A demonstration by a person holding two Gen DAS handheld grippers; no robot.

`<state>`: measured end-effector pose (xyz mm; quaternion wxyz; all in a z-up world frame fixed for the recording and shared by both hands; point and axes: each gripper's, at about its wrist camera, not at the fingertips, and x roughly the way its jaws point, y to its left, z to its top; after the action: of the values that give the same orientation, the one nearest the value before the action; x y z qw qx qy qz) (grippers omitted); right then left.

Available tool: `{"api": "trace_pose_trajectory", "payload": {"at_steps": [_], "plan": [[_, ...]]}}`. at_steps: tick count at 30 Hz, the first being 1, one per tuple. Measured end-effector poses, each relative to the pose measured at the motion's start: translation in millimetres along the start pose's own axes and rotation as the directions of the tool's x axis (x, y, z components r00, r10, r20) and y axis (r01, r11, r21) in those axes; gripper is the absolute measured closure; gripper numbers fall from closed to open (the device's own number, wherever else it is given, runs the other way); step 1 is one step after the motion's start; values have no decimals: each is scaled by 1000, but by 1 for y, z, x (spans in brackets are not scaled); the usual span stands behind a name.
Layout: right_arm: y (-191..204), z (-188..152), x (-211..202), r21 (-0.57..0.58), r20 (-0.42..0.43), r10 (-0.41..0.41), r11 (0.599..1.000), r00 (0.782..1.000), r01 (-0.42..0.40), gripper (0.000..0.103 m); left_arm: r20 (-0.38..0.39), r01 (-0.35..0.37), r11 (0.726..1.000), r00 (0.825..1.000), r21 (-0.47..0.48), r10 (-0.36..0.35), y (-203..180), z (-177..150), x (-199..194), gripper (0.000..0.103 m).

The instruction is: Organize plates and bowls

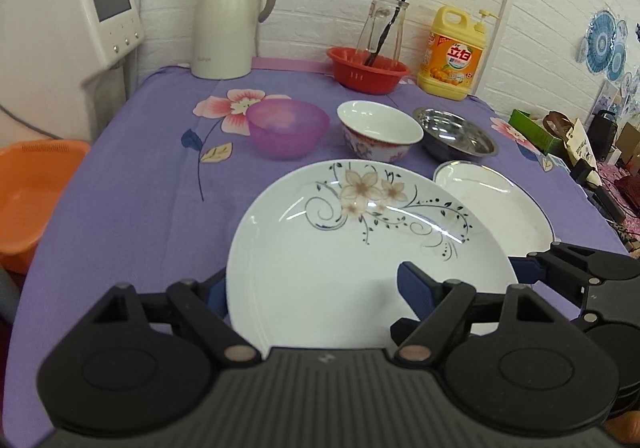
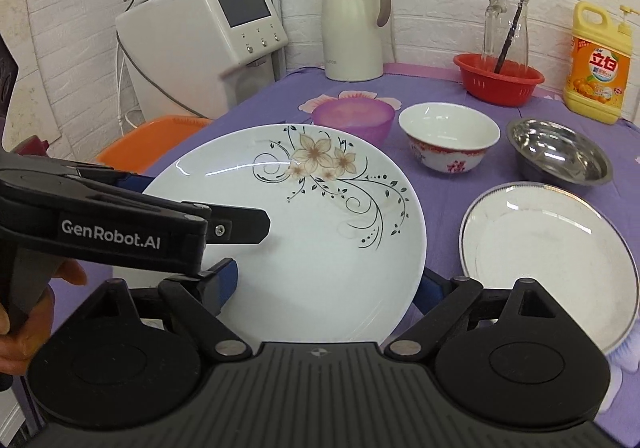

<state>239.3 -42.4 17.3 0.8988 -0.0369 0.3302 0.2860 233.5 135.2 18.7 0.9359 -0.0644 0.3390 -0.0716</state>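
A white plate with a flower pattern [image 1: 360, 240] [image 2: 304, 224] is lifted over the purple cloth. My left gripper [image 1: 312, 296] holds its near rim, one finger above and one below. My right gripper [image 2: 328, 288] grips the same plate's rim and shows in the left wrist view [image 1: 552, 268]. A second white plate with a blue rim [image 1: 496, 204] [image 2: 548, 260] lies flat at the right. Behind stand a purple plastic bowl [image 1: 286, 128] [image 2: 354, 118], a white ceramic bowl [image 1: 378, 130] [image 2: 448, 136] and a steel bowl [image 1: 456, 132] [image 2: 560, 150].
At the back stand a cream thermos jug [image 1: 226, 16], a red basket [image 1: 368, 70] holding a glass carafe, and a yellow detergent bottle [image 1: 454, 52]. A white appliance [image 1: 60, 32] and an orange basin [image 1: 28, 200] sit left of the table.
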Motion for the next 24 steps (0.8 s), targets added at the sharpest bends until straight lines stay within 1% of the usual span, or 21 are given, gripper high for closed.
{"api": "trace_pose_trajectory", "payload": {"at_steps": [5,9,12,14,16,17,18,20,22,24], "plan": [[21,-38,-26,7,-16,-6,1000,1000,6,0,-19,-10,1000,1000,-14,10,-10,-45,-26,23],[29,-58,-40,37,-25,4,999,1000,-3,0,-25,-7,1000,1000,-16,7,-12,-66,-37,23],[35,-66,-41,21,-13,-4,1000,1000,5,0,-34,5,999,999,-42,-6,-8,-72,-32,23],[39,-69,-41,-11,-7,-30,999,1000,30,0,-37,4,999,999,-55,-6,-5,-74,-26,23],[41,-71,-39,-43,3,-37,998,999,37,0,-32,2,998,999,-57,-3,-2,-75,-22,24],[41,-71,-39,-51,7,-42,998,999,42,0,-23,-7,999,1000,-50,6,-2,-76,-23,25],[39,-72,-38,-46,6,-49,998,999,49,0,-3,-13,999,1000,-38,13,-4,-75,-27,23],[32,-71,-36,-6,-7,-37,999,999,37,0,33,-12,1000,999,-12,12,-6,-72,-36,18],[26,-71,-38,10,15,-36,999,999,36,0,56,-14,1000,998,-7,15,-7,-68,-44,14],[23,-69,-46,18,53,-45,999,998,44,0,77,-7,1000,997,-13,8,-7,-61,-51,14]]}}
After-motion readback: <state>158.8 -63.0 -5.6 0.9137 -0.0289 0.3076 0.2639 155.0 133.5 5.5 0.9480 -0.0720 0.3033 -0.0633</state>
